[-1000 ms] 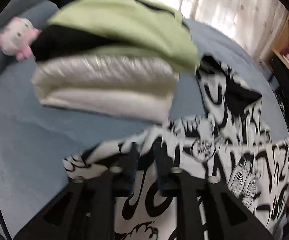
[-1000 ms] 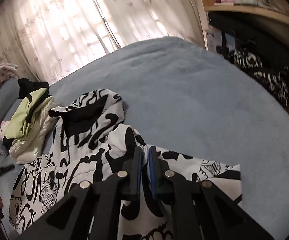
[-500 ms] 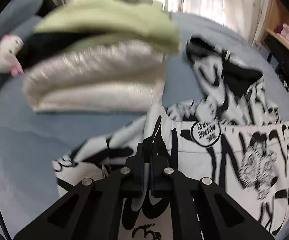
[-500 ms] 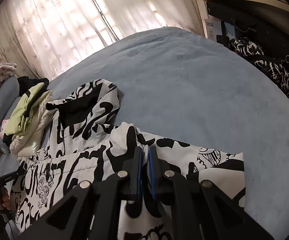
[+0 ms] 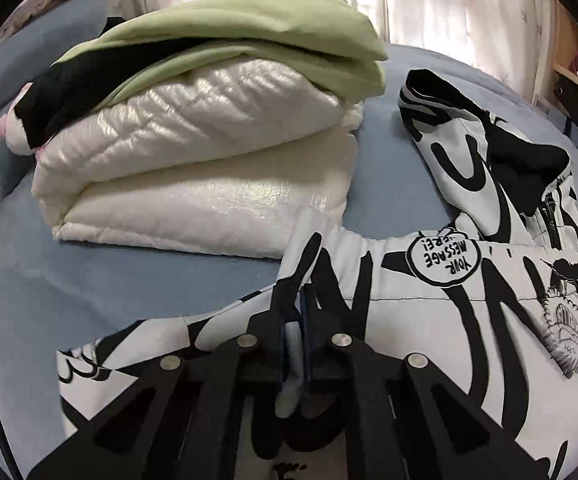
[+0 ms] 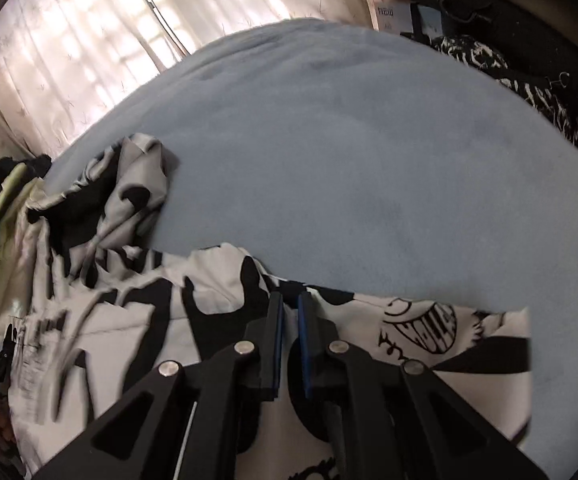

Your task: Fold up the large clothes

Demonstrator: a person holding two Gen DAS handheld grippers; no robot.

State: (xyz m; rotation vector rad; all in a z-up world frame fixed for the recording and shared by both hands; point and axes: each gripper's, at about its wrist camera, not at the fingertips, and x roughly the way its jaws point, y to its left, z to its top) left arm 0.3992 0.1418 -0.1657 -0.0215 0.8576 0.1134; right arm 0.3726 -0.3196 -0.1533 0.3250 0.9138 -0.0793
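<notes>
The blue bed (image 6: 369, 152) is the biggest thing in both views and carries everything else. No box, basket or other container shows; the bed alone bears the clothes.

Next in size is one black-and-white printed jacket (image 5: 469, 300), the garment being folded. It lies spread on the bed's near side, its black-lined hood (image 5: 489, 148) turned up toward the curtained window (image 6: 89, 52). A round badge with printed words (image 5: 443, 258) sits on the white cloth beside the hood.

On the bed at the jacket's left edge stands one stack of folded clothes, three layers that can be counted: a glossy white padded coat (image 5: 193, 168) at the bottom, and on it a pale green garment (image 5: 249, 28) with a black garment (image 5: 85, 84) tucked into its fold. The white coat's corner touches the jacket's raised fold. Behind the stack a pink and white soft toy (image 5: 13, 132) is mostly hidden.

Off the bed's far right edge, a second dark patterned cloth (image 6: 529, 84) hangs against dark furniture.

Two grippers show. The left gripper (image 5: 293, 300) has its fingers drawn nearly together, pinching a raised white fold of the jacket's cloth; they have just eased apart a touch yet still grip. The right gripper (image 6: 287, 300) is likewise narrowed to a slit on the jacket's far edge, where cloth runs in between its blue pads (image 6: 304, 344).
</notes>
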